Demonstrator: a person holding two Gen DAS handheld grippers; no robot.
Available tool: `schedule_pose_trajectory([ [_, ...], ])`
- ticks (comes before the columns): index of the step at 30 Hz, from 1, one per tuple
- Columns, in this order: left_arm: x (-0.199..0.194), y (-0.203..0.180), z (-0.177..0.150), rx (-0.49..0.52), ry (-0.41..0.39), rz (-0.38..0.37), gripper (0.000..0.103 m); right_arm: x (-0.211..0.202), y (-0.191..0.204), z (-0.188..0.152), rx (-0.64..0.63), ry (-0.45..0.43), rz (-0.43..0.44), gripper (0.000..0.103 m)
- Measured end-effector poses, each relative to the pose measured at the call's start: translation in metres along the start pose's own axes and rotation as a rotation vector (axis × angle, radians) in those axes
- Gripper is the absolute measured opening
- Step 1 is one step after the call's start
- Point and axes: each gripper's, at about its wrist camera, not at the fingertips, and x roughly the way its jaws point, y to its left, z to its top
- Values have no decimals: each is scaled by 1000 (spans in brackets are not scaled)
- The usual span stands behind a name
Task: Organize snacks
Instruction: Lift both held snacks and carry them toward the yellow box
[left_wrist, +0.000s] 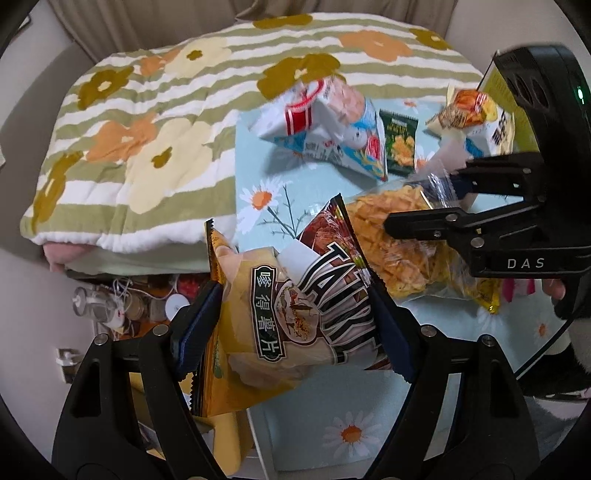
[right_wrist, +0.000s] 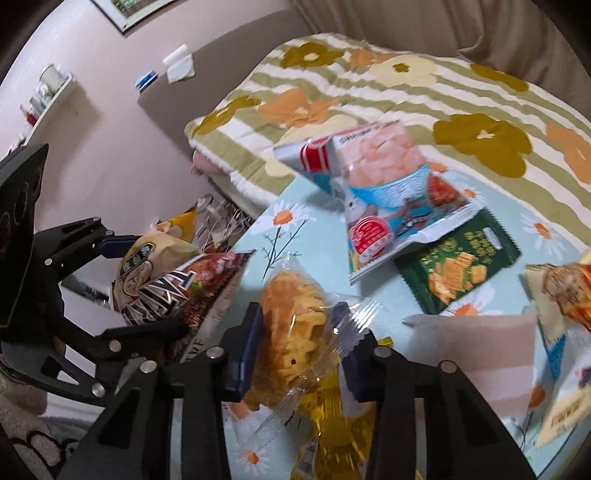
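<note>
The left gripper (left_wrist: 295, 314) is clamping two chip bags (left_wrist: 291, 306) at lower centre; the right gripper (right_wrist: 295, 343) is pinching a clear snack packet (right_wrist: 291, 332) nearby. Thin wrapper may be slipping free.

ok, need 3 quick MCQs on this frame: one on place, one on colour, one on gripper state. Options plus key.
1. The green cracker packet lies on:
A) the daisy tablecloth
B) the striped blanket
C) the floor

2. The gripper pads are:
A) red
B) dark blue
C) white

3. The right gripper is:
A) wide open
B) out of view
C) closed on the clear noodle-snack bag

Key: 1 A, pale blue cloth shows around it. 2 B, blue against the black fingers. 3 C, both pads press the bag.
</note>
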Motion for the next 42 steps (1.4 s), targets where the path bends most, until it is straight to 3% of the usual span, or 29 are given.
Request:
schedule_pose_trajectory([
  [11, -57, 2, 21, 23, -139, -25, 77, -70, 13, 1, 53, -156, -129, 26],
  [20, -104, -38, 63, 146, -270, -125, 76, -178, 20, -10, 133, -336, -268, 25],
  [31, -148, -154, 107, 288, -374, -235, 76, -318, -13, -67, 250, -510, -441, 25],
  [42, -138, -302, 118, 333, -342, -274, 76, -397, -86, -145, 325, -493, -530, 25],
])
